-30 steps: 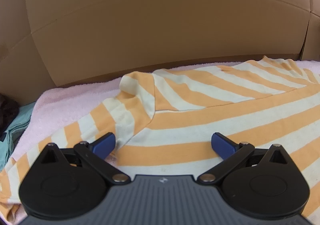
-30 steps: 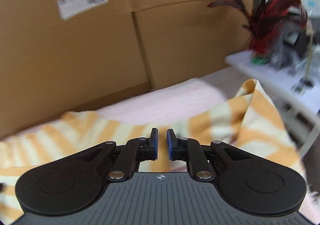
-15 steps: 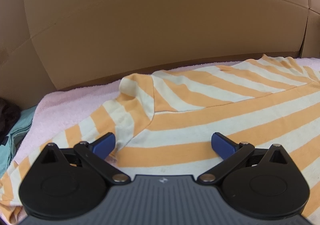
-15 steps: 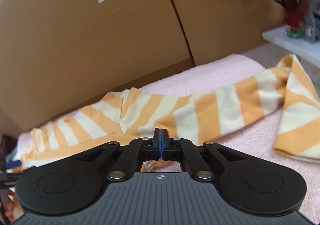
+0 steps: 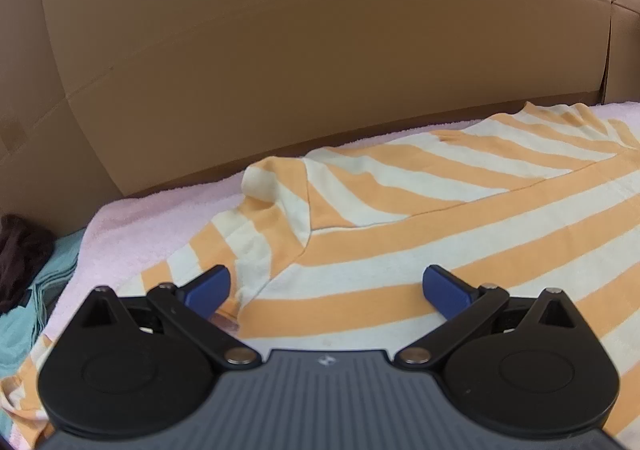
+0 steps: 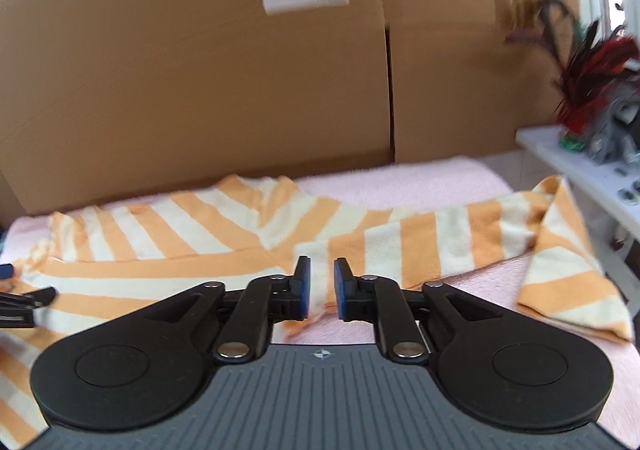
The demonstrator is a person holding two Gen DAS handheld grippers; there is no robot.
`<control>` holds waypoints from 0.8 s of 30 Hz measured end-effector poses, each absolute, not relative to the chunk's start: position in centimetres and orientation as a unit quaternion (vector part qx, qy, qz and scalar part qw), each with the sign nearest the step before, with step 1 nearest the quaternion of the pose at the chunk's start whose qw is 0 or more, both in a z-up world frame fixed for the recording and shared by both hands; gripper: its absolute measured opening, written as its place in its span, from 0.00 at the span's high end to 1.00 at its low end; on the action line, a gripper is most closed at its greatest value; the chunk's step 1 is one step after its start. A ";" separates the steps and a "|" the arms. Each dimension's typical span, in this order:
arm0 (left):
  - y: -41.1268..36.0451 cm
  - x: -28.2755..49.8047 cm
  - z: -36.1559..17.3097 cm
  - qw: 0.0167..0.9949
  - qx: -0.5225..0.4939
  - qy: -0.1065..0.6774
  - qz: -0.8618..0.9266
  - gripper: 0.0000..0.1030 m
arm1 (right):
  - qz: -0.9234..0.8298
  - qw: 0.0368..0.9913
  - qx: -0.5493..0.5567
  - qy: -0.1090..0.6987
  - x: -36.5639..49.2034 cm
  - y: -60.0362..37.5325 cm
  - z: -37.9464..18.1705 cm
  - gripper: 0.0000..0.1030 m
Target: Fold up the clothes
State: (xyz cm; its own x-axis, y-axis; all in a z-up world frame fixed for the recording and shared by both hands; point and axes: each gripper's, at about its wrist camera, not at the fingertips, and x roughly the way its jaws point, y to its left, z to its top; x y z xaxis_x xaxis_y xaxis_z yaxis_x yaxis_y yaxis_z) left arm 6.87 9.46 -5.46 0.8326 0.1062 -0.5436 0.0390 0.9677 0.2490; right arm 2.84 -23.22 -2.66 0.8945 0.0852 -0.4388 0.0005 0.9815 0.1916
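An orange-and-cream striped shirt (image 5: 400,234) lies spread on a pink towel (image 5: 140,226). My left gripper (image 5: 326,286) hovers open and wide over its near hem, by a folded sleeve, with nothing between the pads. In the right wrist view the shirt (image 6: 160,250) stretches leftward, and its long sleeve (image 6: 480,234) runs right to a cuff draped over the towel's (image 6: 400,182) edge. My right gripper (image 6: 320,286) is low over the underarm area; its jaws are opening, a narrow gap shows, and no cloth is pinched. The left gripper's fingers (image 6: 28,298) show at the far left.
Tall cardboard boxes (image 5: 320,70) wall off the back. Teal cloth (image 5: 24,310) and a dark garment (image 5: 20,254) lie left of the towel. On the right stands a white shelf (image 6: 580,166) holding small items and red-black feathers (image 6: 592,74).
The right gripper's jaws, shut half a second ago, have parted, and it has shifted sideways along the shirt. The left gripper has kept still and open; the shirt lies slightly flatter.
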 end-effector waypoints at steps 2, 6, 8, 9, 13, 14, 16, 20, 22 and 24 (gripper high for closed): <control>9.5 6.8 -5.4 0.949 0.125 0.288 0.016 0.01 | 0.040 0.968 0.125 0.216 -0.1 -22.6 -2.6 0.20; 10.0 6.7 -5.3 0.950 0.109 0.291 0.013 0.01 | 0.091 0.953 0.164 0.239 -3.2 -21.3 -3.0 0.39; 10.2 6.8 -5.3 0.951 0.104 0.292 0.019 0.01 | 0.098 0.948 0.143 0.266 -3.5 -20.3 -3.3 0.85; 10.2 6.6 -5.2 0.951 0.107 0.288 0.021 0.01 | 0.105 0.944 0.137 0.283 -3.6 -20.0 -3.6 0.89; 9.4 2.1 -3.8 0.959 0.154 0.236 0.025 0.02 | 0.082 0.940 0.109 0.312 -4.3 -20.0 -5.0 1.00; 9.5 0.2 -3.5 0.961 0.159 0.226 0.013 0.01 | 0.066 0.945 0.093 0.307 -4.9 -20.2 -5.0 1.00; 9.7 -3.7 -2.9 0.964 0.168 0.206 -0.011 0.01 | 0.026 0.951 0.066 0.300 -5.7 -20.7 -4.8 1.00; 10.5 -9.9 -3.1 0.961 0.161 0.218 -0.049 0.02 | 0.060 0.953 0.061 0.292 -7.9 -20.8 -4.7 0.79; 11.0 -12.0 -3.8 0.958 0.143 0.241 -0.055 0.05 | 0.089 0.952 0.053 0.287 -8.9 -20.2 -4.8 0.74; 11.6 -13.6 -4.3 0.955 0.119 0.263 -0.063 0.06 | 0.107 0.953 0.044 0.281 -9.6 -19.8 -5.1 0.75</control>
